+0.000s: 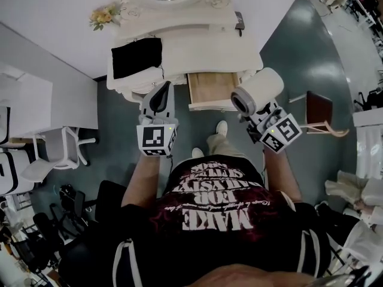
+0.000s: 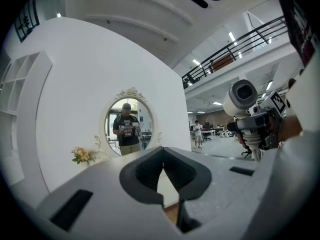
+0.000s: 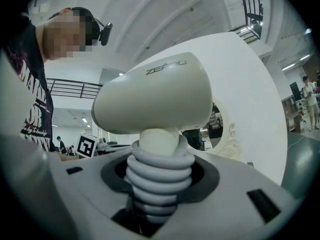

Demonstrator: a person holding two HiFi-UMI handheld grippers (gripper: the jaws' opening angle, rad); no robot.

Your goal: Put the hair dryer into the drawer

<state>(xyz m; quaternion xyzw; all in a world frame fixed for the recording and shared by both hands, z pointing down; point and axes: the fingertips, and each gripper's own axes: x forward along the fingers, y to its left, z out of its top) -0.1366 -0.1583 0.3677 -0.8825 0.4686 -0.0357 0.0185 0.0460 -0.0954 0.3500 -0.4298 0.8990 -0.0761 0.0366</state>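
Open drawer [image 1: 210, 88] is seen at the front of the white dressing table [image 1: 203, 46], pulled out toward the person, its wooden bottom exposed

Hair dryer [image 1: 258, 90] is held in the air just right of the drawer, over the grey floor [image 1: 287, 46], not inside the drawer. The white barrel is carried level, with its grey-ringed end turned back toward the person

Right gripper [image 1: 254, 109] is clamped on the hair dryer's handle. In the right gripper view a grey cord [image 3: 159, 176] is seen wound in coils round that handle, and the jaws are pressed on the coils from both sides, the barrel standing above them

Left gripper [image 1: 160, 92] is held level before the table's front edge, left of the drawer. Its jaws are brought together, tips touching, with nothing between them

On the tabletop a black cloth [image 1: 136, 57] is laid at the left. Flowers [image 1: 103, 18] are set at the back left corner, beside the oval mirror [image 2: 127, 124], in which the person is reflected

A white chair [image 1: 54, 154] is noted well off to the left
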